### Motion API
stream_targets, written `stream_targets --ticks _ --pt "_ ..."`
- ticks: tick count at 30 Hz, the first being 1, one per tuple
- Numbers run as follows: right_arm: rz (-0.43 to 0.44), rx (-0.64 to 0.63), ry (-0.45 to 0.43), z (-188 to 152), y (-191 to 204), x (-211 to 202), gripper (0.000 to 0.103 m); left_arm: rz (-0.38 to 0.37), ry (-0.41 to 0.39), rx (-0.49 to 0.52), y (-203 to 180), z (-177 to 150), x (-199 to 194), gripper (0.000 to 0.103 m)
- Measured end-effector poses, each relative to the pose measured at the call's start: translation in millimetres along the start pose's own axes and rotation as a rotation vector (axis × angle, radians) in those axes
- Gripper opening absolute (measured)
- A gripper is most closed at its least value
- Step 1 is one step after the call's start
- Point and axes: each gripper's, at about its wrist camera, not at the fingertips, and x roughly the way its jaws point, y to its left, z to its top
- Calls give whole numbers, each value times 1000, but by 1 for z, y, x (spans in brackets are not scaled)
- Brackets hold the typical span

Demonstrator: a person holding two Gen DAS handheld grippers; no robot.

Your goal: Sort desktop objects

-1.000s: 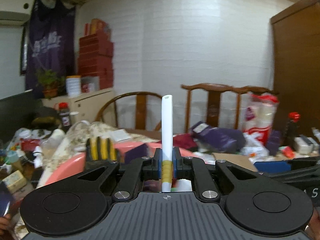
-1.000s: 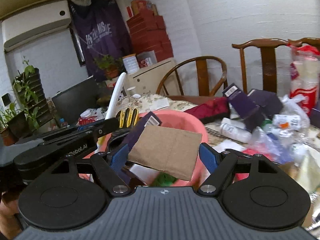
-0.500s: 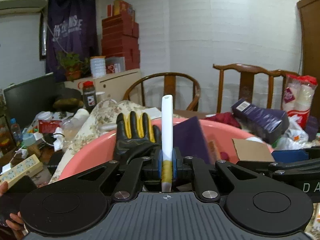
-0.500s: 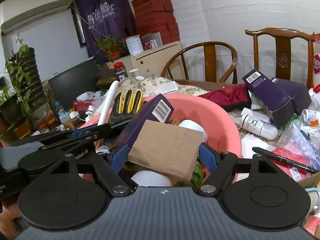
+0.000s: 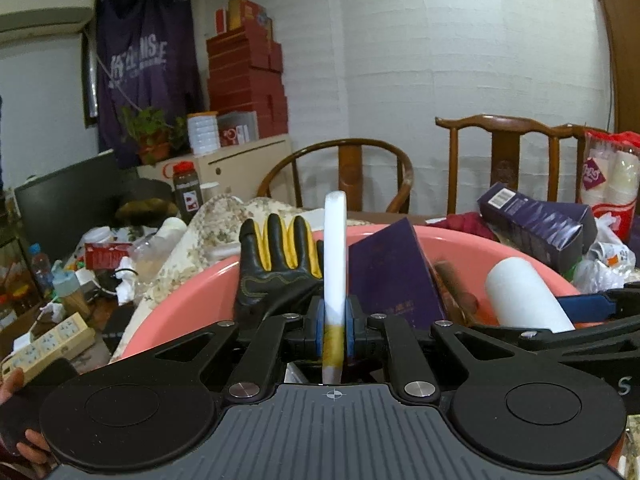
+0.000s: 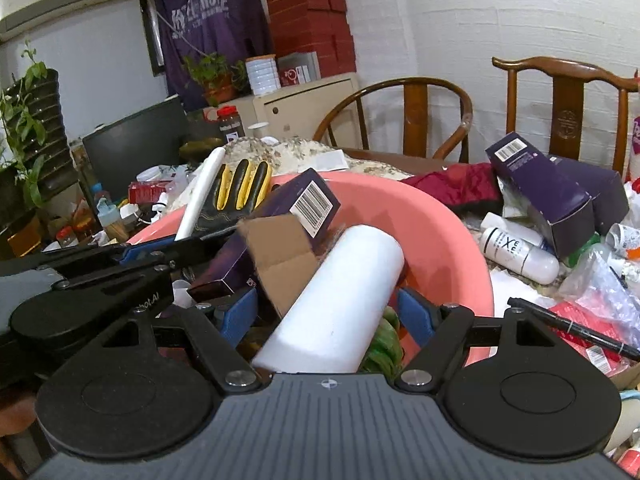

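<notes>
My left gripper hangs over the pink basin. A white stick with a yellowish lower end stands upright between its blue pads. The jaws are opening, and the pads still lie against the stick. In the basin are a black and yellow glove, a purple box, a white roll and a brown cardboard piece. My right gripper is spread wide over the roll. The cardboard leans behind the roll, clear of the right pad.
Purple boxes, a white bottle, a black pen and a red cloth crowd the table right of the basin. A power strip and small clutter lie left. Wooden chairs stand behind. A hand shows at lower left.
Both grippers have come down and forward over the basin. The cardboard that sat between my right jaws now lies in the basin behind the white roll. The stick stays upright in the left gripper.
</notes>
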Motion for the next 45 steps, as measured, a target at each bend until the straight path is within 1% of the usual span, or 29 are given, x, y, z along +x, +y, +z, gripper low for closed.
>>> stream_targets --ticks 1,2,3,4,5,7,9,10,12,15,16,18,20,22,25,26,28,30,33,35,37,39,41,44,45 --pt "2 3 -11 0 0 -2 82 -3 -4 -6 1 1 0 37" --pt "-5 6 -31 0 -1 -5 84 11 -4 -15 2 1 -1 63" --pt "-11 9 -55 1 -1 -9 85 20 -4 -33 5 2 -1 74" --pt "-8 15 -75 2 -3 -14 89 27 -6 -60 8 3 -2 95" --pt "4 23 -87 4 -6 -19 95 27 -25 -80 11 4 -4 99" --pt "30 48 -116 8 -13 -31 97 40 -63 -75 12 3 -10 99" --pt "46 60 -141 11 -18 -48 97 58 -69 -41 7 2 -16 99" --pt "53 57 -156 11 -20 -58 97 57 -77 -41 5 1 -21 98" --pt "59 41 -181 7 -27 -79 97 29 -112 -49 2 0 -39 98" --pt "53 22 -197 -7 -48 -115 97 21 -182 -68 -8 -2 -75 101" --pt "47 16 -197 -15 -57 -127 97 -2 -206 -61 -15 -4 -88 103" --pt "20 4 -187 -34 -77 -151 97 -63 -244 -47 -33 -11 -114 103" --pt "-23 1 -159 -60 -103 -172 97 -159 -249 -2 -59 -23 -134 103" --pt "-79 13 -124 -88 -128 -190 97 -251 -221 45 -90 -40 -145 103" --pt "-156 29 -53 -127 -161 -206 97 -380 -128 87 -131 -68 -142 103" --pt "-192 33 -30 -142 -171 -211 97 -406 -93 93 -143 -77 -137 103" --pt "-236 25 4 -164 -183 -221 97 -439 -30 102 -165 -91 -124 103" --pt "-277 28 28 -180 -194 -227 97 -455 25 116 -183 -98 -109 103" --pt "-281 31 53 -190 -204 -228 97 -482 85 104 -199 -103 -92 103" --pt "-273 28 51 -189 -204 -224 97 -497 84 109 -209 -103 -90 103" --pt "-261 12 70 -186 -203 -215 97 -459 55 126 -212 -103 -91 103" --pt "-253 -15 87 -181 -199 -201 97 -430 45 139 -212 -104 -91 103" --pt "-253 -31 109 -177 -198 -189 98 -426 64 137 -210 -106 -87 103" --pt "-228 -24 124 -172 -196 -171 99 -417 94 139 -208 -110 -81 103" --pt "-246 -34 124 -171 -193 -166 99 -413 102 141 -207 -111 -80 103"
